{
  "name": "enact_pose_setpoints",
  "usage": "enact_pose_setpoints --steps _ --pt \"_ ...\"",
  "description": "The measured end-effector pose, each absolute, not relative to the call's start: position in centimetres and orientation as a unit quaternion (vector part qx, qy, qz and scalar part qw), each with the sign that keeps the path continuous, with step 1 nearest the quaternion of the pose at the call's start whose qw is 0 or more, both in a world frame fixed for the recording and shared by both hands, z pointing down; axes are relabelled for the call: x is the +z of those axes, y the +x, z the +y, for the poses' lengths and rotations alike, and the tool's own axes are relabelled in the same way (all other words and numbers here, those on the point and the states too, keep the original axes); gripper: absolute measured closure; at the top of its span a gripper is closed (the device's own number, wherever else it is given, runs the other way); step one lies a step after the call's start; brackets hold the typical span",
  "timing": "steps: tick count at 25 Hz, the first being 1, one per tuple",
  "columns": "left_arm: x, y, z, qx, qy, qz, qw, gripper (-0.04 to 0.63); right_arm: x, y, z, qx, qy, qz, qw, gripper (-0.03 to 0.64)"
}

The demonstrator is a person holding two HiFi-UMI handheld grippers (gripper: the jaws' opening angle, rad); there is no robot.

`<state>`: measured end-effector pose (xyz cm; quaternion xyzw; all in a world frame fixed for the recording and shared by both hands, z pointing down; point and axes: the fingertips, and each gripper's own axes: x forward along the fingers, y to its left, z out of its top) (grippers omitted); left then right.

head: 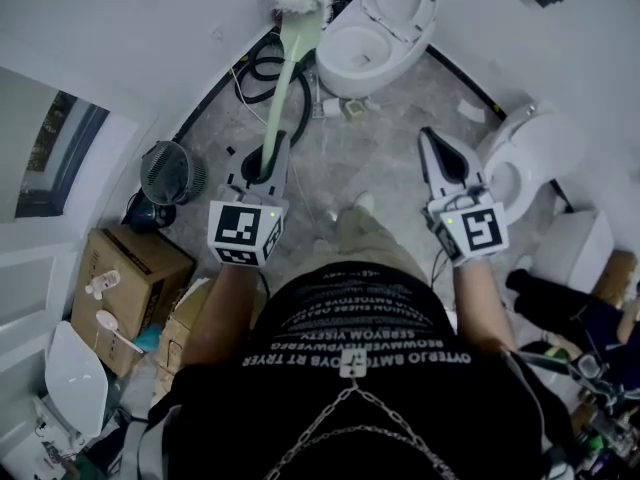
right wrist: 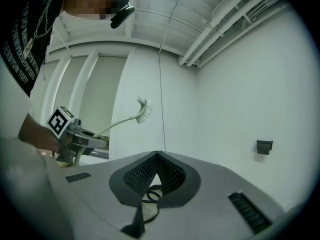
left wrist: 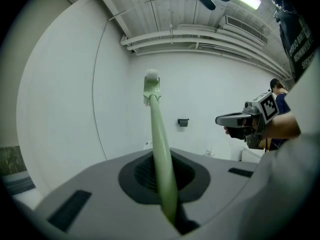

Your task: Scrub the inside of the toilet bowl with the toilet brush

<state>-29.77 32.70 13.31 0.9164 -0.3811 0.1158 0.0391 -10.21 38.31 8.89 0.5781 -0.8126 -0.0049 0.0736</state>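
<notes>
Black white-lettered T-shirt, chain, grey left gripper, grey right gripper

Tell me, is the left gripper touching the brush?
Touching. The left gripper view shows the left gripper with its jaws shut on the brush handle.

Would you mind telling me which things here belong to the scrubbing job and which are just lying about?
Job: toilet brush, clamped in left gripper; toilet bowl ahead.
Lying about: fan, cardboard box, black hose, second toilet.
</notes>
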Motion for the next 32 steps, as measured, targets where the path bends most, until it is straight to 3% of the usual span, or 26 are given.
enact_pose_setpoints --steps 32 --pt "14.7 -18.5 18.2 0.150 0.906 -0.394 0.046 0.595 12.1 3.3 24.3 0.026 0.578 -0.812 0.082 0.624"
